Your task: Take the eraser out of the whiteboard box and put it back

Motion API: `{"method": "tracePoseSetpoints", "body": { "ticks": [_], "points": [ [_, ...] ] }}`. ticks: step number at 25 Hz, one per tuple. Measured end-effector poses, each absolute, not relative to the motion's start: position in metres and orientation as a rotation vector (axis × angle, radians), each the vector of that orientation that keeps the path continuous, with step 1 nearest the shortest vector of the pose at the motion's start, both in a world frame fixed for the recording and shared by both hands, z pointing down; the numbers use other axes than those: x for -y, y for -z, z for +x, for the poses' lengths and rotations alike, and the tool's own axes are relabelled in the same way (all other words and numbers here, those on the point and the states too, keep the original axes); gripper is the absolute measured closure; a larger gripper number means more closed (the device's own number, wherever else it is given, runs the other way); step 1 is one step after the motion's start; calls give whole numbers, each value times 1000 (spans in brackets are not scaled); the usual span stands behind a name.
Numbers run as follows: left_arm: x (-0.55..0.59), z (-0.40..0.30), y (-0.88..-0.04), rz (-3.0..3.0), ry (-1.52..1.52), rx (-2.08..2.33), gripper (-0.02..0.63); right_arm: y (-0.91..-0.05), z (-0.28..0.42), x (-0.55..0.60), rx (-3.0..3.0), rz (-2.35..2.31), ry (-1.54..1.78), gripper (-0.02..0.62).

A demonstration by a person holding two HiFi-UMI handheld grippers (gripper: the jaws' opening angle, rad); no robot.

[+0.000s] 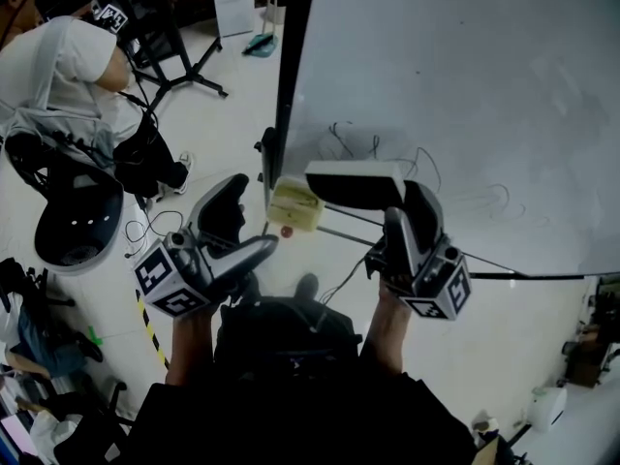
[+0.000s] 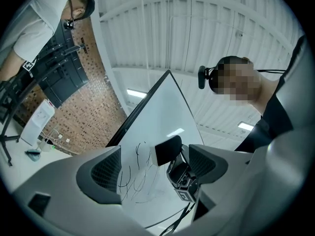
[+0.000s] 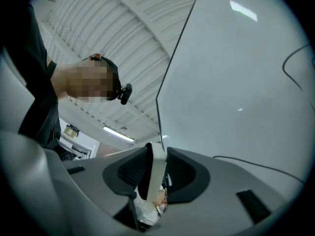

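Here, right gripper (image 3: 156,161) jaws pinching the eraser (image 1: 354,180) beside the whiteboard (image 1: 465,95), left gripper (image 2: 153,170) jaws spread, nothing between

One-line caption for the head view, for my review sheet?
Right gripper, jaws shut on the eraser, by the whiteboard; left gripper open near the box.

we read no text: the whiteboard box (image 1: 295,204) label is too blurred, the whiteboard (image 1: 465,85) bears only scribbles (image 2: 129,180).
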State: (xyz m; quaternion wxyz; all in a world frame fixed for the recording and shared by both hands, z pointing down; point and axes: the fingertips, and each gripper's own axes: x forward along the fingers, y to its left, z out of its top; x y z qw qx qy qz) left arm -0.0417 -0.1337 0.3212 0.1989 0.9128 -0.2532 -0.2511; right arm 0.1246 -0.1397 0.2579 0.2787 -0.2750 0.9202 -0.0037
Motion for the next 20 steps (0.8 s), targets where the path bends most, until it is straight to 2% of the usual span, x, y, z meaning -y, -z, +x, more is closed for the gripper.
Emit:
{"method": "tracePoseSetpoints", "body": {
  "ticks": [20],
  "points": [
    [139, -56, -346, 2477, 679, 757, 178, -355, 70, 162, -2872, -856, 3, 457]
  ]
}}
